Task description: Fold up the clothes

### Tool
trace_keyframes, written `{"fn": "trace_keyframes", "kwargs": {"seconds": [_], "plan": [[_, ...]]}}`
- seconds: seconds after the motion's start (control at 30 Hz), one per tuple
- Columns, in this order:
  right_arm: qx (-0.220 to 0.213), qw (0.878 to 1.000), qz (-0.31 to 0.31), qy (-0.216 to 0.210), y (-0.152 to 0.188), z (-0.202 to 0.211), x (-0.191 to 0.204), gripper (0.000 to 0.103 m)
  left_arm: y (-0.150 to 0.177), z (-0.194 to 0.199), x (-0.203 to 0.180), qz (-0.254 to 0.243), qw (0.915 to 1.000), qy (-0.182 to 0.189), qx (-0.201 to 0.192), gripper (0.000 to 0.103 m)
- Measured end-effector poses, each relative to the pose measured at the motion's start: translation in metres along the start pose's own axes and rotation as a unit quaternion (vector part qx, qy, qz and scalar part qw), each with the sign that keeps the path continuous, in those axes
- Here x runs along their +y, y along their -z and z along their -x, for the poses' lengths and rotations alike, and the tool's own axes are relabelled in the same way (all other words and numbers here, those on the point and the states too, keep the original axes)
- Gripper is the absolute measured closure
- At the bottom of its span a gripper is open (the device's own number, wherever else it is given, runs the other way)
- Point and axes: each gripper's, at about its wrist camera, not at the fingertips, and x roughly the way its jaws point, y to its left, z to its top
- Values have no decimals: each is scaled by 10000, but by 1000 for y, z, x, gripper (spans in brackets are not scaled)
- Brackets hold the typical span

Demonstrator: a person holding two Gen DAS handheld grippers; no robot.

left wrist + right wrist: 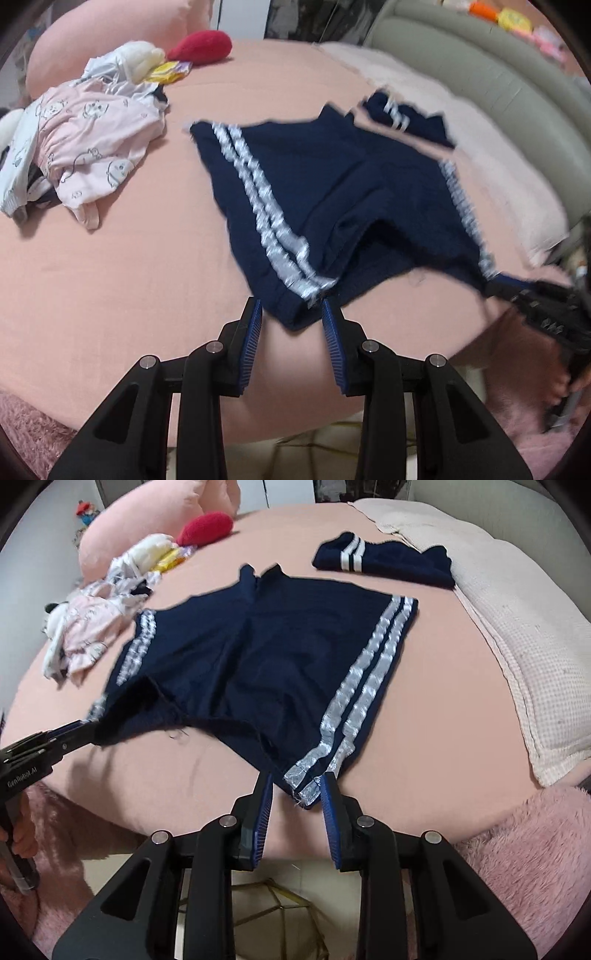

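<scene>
On bed (443,709), shorts (258,664) waistband corners blurred between grippers.

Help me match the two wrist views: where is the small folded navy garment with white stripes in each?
Left wrist: folded navy garment upper right of centre, beyond the navy shorts.
Right wrist: folded navy garment upper centre-right, beside the cream blanket.
Shared landmark: red plush.

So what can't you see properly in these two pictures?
- Navy shorts: streaked by motion blur in the left wrist view, so stripe detail is lost.
- Clothes pile: bunched; pieces underneath are hidden in both views.
- Folded navy garment: folded over, so its kind is unclear.
- Right gripper: whether the pads press the waistband corner is unclear.
- Hand: cut off by the right wrist view's edge.
</scene>
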Motion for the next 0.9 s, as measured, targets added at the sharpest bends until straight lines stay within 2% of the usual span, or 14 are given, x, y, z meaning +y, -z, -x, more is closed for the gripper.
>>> {"fn": "trace_keyframes", "kwargs": {"seconds": [0.07, 0.13, 0.23, 0.37, 0.5, 0.57, 0.67, 0.73, 0.77, 0.83, 0.9], "plan": [[22, 9999, -127, 49, -2, -4, -5, 76, -1, -8, 7, 214, 9996, -159, 44, 70], [11, 9997, -159, 161, -3, -5, -8, 76, -3, -7, 14, 369, 9986, -356, -85, 80], [-3, 9980, -125, 615, -2, -9, -10, 76, -4, 3, 27, 602, 9957, -593, -377, 81], [-59, 9981, -239, 556, -4, -7, -16, 71, -1, 6, 28, 600, 9959, -546, -410, 81], [176, 9983, -99, 543, -2, -14, -15, 72, 3, -2, 28, 563, 9976, -372, -144, 94], [57, 9984, -54, 554, -2, -7, -15, 86, 4, 8, 23, 483, 9980, -318, -249, 94], [-344, 9957, 215, 832, 2, 17, -8, 88, 7, 23, 16, 371, 9983, -253, -380, 94], [-506, 9931, 413, 969, 6, 30, -1, 88, 13, 23, 14, 270, 9989, -316, -208, 94], [-416, 9934, 470, 957, 8, 29, 1, 87, 17, 15, 14, 227, 9990, -390, -9, 94], [75, 9963, 427, 744, 11, 10, -1, 81, 23, -2, 20, 323, 9979, -401, 394, 94], [468, 9969, 286, 565, 11, -5, -6, 78, 21, 2, 25, 473, 9976, -271, 414, 91]]}}
